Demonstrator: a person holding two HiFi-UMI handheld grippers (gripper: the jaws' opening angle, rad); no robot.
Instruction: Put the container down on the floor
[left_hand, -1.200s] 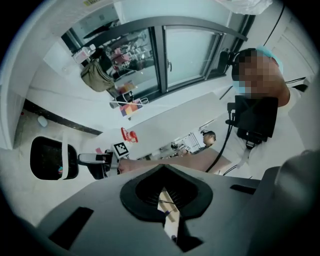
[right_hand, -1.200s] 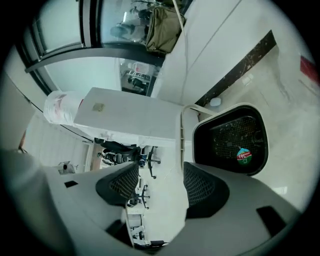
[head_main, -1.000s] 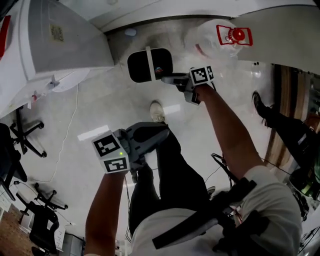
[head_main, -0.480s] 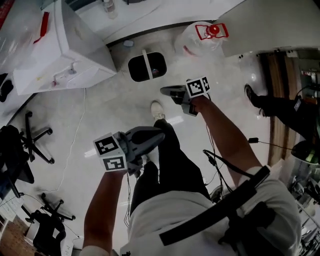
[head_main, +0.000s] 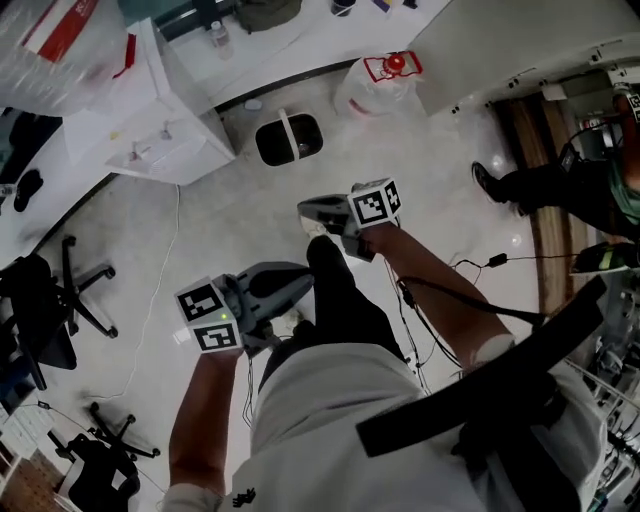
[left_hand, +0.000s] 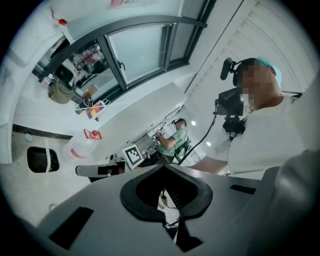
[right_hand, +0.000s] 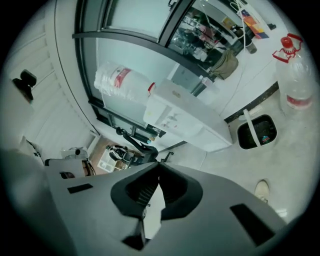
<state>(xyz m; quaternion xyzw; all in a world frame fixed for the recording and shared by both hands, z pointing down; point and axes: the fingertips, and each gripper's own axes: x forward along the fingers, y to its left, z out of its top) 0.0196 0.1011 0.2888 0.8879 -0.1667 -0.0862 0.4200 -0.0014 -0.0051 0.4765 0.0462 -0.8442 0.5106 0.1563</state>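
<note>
At the far left a black office chair (head_main: 45, 300) is standing on the pale floor (head_main: 220, 220), and a white cabinet (head_main: 165, 150) is sitting up against the wall beyond it.

The left gripper (head_main: 300, 275) is hanging in the air over the person's own leg, well away from the task's thing. Its own view is showing its jaws lying together at the tips, with nothing gripped between them.

The container (head_main: 288, 138), a black tub with a white handle running across its open top, is resting upright on the floor just to the right of the cabinet and close to the wall. Neither gripper is touching it.

The right gripper (head_main: 303, 208) is hovering above the floor, nearer the person than the container and clearly apart from it, pointing toward the left of the head view. Its jaws have just been closing and are now pressing flat against each other, holding nothing.

Further right a clear water jug (head_main: 375, 85) with a red cap and red handle is standing on the floor near the container. At the right edge another person's dark shoe (head_main: 487, 183) is showing.
</note>
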